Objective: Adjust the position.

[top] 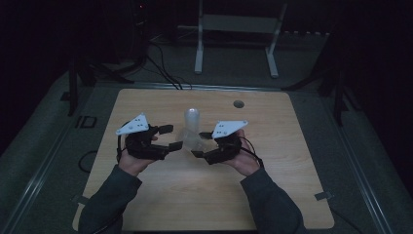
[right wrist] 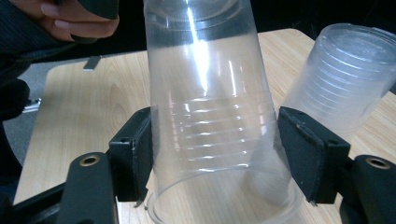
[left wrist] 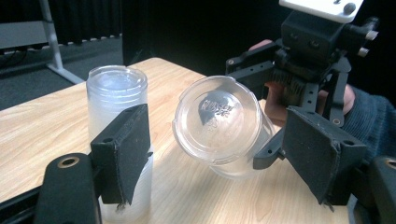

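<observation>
We've got the right gripper [right wrist: 212, 154] clamped on a single clear cup [right wrist: 215, 116] mid-table, tilted w/ base toward the left gripper [left wrist: 224, 158], whose jaws are spread wide, stack of cups [left wrist: 116, 112] standing just beside it.

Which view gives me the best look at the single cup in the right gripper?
The right gripper view: the cup sits large between the jaws, ribs clear. The left gripper view shows its base tilted toward the camera. The high view shows it small and dim.
</observation>
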{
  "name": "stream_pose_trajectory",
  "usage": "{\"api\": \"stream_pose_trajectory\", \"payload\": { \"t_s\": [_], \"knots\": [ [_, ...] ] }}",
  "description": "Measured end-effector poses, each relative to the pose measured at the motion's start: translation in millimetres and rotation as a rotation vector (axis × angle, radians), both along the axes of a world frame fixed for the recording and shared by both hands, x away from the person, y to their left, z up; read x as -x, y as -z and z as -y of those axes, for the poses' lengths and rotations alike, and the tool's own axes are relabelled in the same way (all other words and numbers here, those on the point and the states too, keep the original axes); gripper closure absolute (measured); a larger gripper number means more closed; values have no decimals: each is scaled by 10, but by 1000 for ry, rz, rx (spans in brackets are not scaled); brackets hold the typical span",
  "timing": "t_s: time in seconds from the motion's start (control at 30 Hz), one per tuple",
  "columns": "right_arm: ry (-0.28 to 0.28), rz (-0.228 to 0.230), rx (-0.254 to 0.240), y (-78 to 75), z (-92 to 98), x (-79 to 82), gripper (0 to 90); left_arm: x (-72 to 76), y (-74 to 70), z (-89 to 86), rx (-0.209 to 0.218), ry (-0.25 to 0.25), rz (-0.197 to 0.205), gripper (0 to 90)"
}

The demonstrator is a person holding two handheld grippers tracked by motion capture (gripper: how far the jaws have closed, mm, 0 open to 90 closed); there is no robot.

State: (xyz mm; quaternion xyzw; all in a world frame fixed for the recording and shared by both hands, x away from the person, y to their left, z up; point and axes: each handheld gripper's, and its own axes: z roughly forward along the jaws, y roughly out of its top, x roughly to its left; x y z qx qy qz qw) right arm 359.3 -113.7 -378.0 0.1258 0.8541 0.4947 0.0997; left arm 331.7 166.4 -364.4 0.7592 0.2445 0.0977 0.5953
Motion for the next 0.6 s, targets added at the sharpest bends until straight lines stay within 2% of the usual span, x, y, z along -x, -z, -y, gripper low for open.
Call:
{"api": "stream_pose_trajectory", "payload": {
  "t_s": [0.13,0.17,0.43,0.6],
  "knots": [
    [1,7,18,-4,-1,5,316,1,7,19,-23,4,4,244],
    [1,19,43,-8,-7,8,315,6,12,34,-41,11,3,245],
    [-8,33,91,-31,-18,4,316,9,23,33,-75,13,9,251],
    [-20,51,133,-44,-39,5,316,15,24,43,-119,26,18,254]
  ]
}}
